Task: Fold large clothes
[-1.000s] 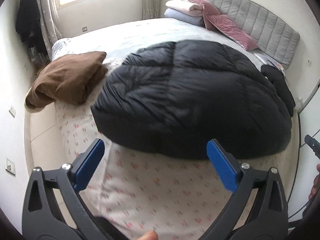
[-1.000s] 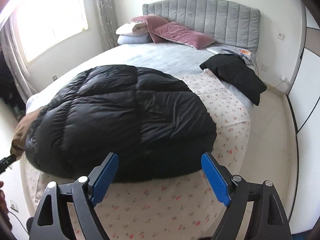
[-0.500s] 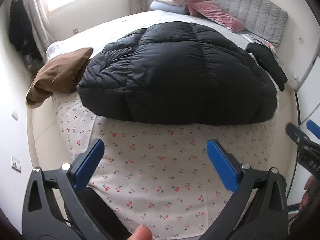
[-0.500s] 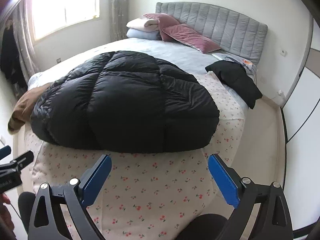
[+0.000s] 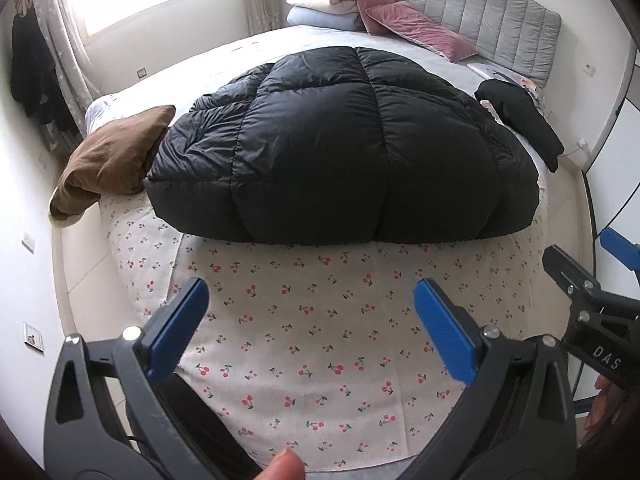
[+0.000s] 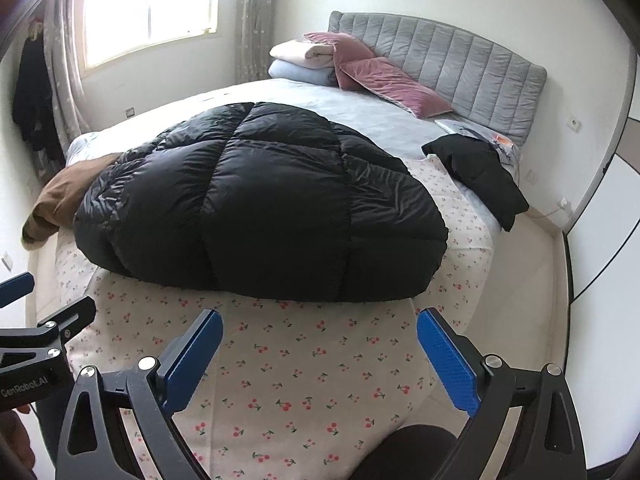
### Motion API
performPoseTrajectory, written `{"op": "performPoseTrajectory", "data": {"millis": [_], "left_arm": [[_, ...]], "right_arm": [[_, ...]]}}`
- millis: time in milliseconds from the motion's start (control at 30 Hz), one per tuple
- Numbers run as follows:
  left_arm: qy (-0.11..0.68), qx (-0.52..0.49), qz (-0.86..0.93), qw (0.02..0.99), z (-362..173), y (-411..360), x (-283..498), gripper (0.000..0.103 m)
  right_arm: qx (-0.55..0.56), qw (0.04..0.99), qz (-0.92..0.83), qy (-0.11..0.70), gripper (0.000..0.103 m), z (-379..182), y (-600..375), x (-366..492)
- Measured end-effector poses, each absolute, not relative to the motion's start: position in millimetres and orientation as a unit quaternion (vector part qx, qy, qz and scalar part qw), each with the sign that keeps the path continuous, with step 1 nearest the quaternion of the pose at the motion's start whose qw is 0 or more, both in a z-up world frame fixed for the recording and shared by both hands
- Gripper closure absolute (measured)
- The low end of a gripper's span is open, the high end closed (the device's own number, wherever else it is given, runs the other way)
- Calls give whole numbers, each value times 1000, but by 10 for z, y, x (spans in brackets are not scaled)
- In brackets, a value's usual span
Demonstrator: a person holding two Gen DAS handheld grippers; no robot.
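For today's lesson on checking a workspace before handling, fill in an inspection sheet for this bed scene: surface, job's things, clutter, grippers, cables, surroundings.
Surface: cherry-print sheet spread over the bed's near end.
Job's things: black puffer coat lying in a puffy mound, touched by neither gripper.
Clutter: brown garment at the coat's left; black garment at its right; pink pillows and folded blankets at the grey headboard.
Grippers: left gripper and right gripper open, empty, above the sheet.
Cables: nothing seen.
Surroundings: window, curtain, dark clothes hanging.
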State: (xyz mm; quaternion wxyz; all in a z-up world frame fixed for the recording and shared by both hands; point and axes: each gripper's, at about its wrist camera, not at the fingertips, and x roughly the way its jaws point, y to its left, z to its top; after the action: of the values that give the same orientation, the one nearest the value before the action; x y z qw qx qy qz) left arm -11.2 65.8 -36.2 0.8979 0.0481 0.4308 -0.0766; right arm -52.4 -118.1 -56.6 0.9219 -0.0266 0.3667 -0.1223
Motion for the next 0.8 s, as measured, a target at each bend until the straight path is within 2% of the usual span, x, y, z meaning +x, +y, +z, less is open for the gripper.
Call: {"op": "performPoseTrajectory", "data": {"millis": [800], "left_arm": [[442,47,-82,892,-444,609,-90,1]], "right_arm": [[-28,919,-109,378,4,-632,-1182,-485]]}}
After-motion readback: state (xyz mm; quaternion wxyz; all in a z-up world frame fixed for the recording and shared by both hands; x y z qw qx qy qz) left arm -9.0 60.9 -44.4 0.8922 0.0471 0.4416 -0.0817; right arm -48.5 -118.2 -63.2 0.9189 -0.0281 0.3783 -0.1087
